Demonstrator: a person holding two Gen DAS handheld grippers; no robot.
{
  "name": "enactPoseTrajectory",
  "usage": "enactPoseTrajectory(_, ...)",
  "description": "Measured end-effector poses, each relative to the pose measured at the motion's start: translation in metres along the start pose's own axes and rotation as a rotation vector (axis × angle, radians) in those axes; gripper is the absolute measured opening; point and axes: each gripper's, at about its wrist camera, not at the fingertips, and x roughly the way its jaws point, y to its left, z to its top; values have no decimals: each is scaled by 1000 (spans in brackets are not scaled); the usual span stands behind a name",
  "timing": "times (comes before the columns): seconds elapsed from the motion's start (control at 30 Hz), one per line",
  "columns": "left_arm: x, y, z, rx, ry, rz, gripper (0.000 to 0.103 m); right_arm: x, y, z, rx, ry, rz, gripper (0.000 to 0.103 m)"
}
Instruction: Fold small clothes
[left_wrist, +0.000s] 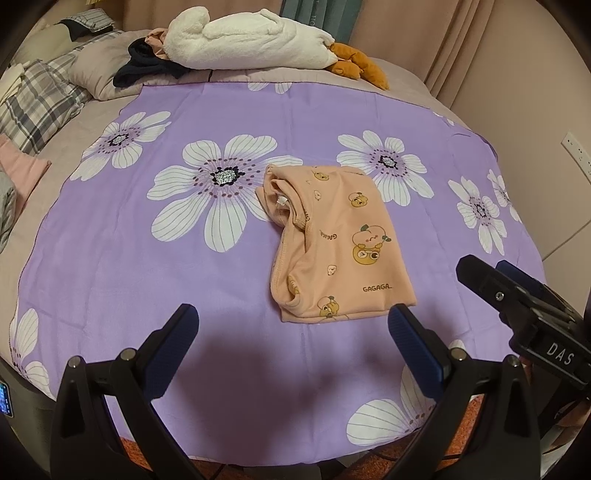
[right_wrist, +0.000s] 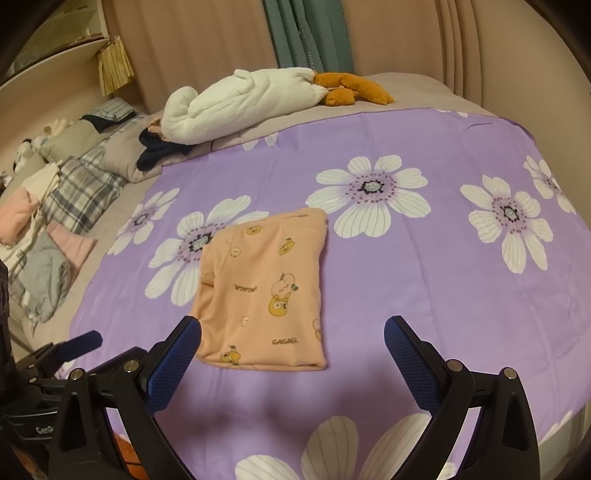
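Nearest to me, my left gripper (left_wrist: 293, 325) is spread wide with nothing between its blue pads, hovering above the purple flowered sheet (left_wrist: 129, 266). My right gripper (right_wrist: 293, 338) is just as wide apart and holds nothing; its left pad sits just beside the near left corner of the garment, though I cannot tell whether it touches. Just past both tools lies the peach baby garment (left_wrist: 332, 240), folded into a rough rectangle, flat on the sheet near its middle, printed with little bears and the word GAGAGA. Its bunched neckline edge faces left in the left wrist view. Farther back, past the sheet's far edge, a white plush goose (left_wrist: 251, 38) with orange feet lies on the beige bedding, a dark garment (left_wrist: 147, 68) tucked beside it. Plaid pillows (left_wrist: 33, 107) sit off to the left
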Motion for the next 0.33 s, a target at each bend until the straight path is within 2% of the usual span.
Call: enactPoseTrajectory(0.33,-4,-2,1,9,-21,0,103,1,-3,2,2,0,-4,99)
